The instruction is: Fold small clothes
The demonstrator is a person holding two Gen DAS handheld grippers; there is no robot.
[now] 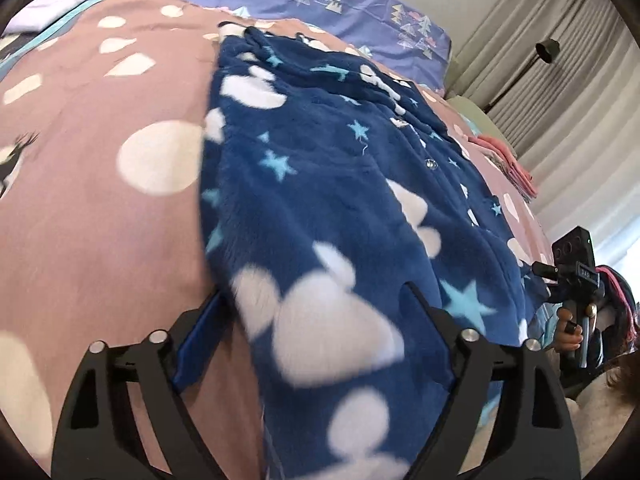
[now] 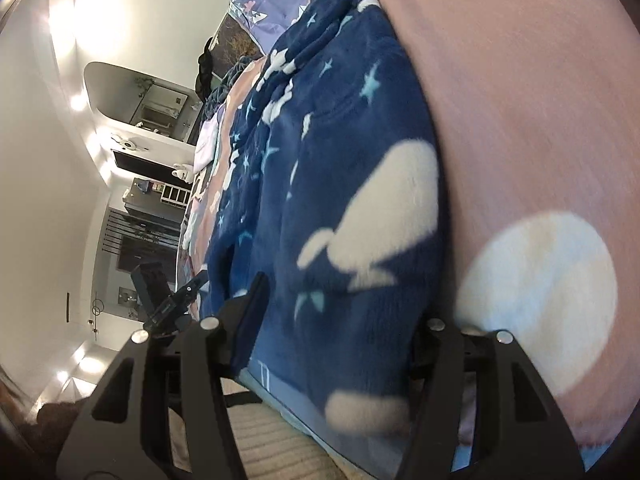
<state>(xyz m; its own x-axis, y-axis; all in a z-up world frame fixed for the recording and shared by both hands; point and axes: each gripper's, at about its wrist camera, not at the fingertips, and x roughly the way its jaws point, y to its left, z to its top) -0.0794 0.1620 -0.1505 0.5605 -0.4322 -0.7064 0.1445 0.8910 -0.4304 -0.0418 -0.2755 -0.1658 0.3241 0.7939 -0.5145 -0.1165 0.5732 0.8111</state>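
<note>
We see the navy fleece garment (image 1: 320,184) lying flat on the pink dotted bedspread (image 1: 100,220), its near hem between the spread, unclamped jaws of both the left gripper (image 1: 316,312) and right gripper (image 2: 340,312)

A pink bedspread (image 1: 100,208) with white dots covers the bed; a purple pillow (image 1: 320,4) lies beside grey curtains (image 1: 560,60)

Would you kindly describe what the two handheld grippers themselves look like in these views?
Both the left gripper and the right gripper are matte black, with cut-out linkage arms joined by round silver pins. The left one's jaws carry blue pads. No cables show.
</note>
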